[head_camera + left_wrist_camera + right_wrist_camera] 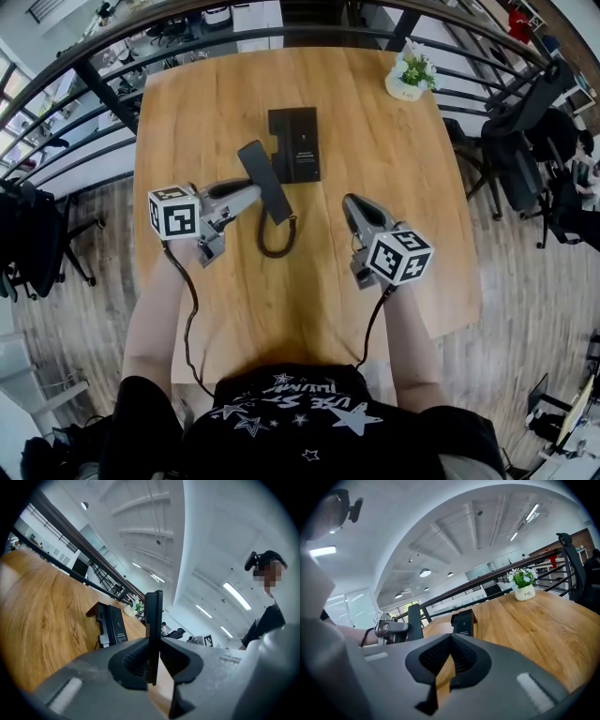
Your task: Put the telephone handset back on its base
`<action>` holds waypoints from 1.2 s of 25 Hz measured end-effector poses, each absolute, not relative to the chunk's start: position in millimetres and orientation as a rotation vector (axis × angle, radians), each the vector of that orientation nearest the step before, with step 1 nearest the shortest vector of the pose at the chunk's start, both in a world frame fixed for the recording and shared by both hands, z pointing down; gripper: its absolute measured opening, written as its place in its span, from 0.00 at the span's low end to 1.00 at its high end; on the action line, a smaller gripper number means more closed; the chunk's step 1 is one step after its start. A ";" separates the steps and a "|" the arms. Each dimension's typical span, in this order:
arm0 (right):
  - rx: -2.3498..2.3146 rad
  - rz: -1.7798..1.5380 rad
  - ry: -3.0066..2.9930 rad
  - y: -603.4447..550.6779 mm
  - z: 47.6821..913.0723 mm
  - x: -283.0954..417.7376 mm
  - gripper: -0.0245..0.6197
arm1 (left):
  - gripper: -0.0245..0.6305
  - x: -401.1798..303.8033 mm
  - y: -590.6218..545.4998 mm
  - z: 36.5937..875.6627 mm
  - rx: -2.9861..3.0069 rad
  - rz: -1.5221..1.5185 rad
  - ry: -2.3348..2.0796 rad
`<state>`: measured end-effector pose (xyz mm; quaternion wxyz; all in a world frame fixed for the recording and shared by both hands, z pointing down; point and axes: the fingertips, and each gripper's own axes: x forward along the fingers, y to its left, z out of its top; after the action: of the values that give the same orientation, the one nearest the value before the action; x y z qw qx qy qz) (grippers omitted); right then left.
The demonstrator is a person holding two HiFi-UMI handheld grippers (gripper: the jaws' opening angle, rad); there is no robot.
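Handset (265, 181) is clamped in my left gripper (254, 195), just left of the base (294, 143). I should align it with the base, lower slowly, and keep the cord (277, 241) slack. My right gripper (349, 203) is closed and empty.

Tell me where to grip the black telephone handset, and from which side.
Take the black telephone handset on its slim straight bar, across the two flat faces, coming from the left, clear of the coiled black cord at its near end. The left tool is shut on it this way, probably a sound hold.
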<state>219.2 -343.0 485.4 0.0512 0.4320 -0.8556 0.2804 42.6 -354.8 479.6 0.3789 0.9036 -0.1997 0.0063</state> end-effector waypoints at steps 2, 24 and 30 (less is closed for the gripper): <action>1.303 0.858 -2.606 -350.8 490.8 219.0 0.04 | 0.15 44.9 -363.2 481.3 2.322 0.031 -0.479; 1.280 0.976 -2.592 -389.6 530.9 214.4 0.04 | 0.15 57.3 -445.9 511.0 2.365 0.222 -0.165; 1.241 0.976 -2.594 -393.3 540.8 210.6 0.04 | 0.16 58.7 -463.9 527.2 2.358 0.268 -0.144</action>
<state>210.6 -393.3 540.8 0.0523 0.4080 -0.8531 0.3211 58.7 -463.9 527.2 0.3730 0.9202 -0.0560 0.1046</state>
